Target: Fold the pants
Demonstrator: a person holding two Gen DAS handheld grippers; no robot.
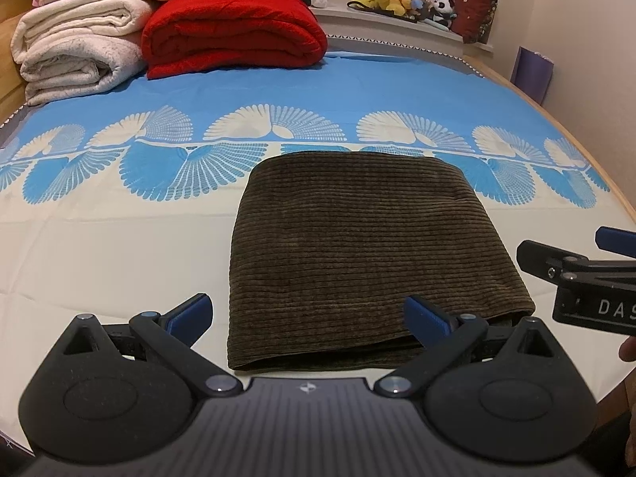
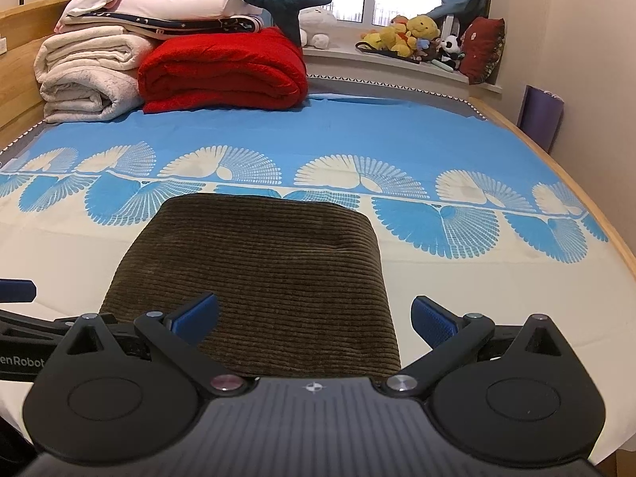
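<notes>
left wrist: the pants (image 1: 365, 254) lie on the bed (image 1: 99, 246) as a compact folded block, layered edges nearest. the left tongs (image 1: 308, 314) are spread wide and empty, just over that edge. right wrist: the right tongs (image 2: 314, 316) gape wide too, holding nothing. the fold looks finished; best to lift straight off so nothing snags the top layer.
</notes>
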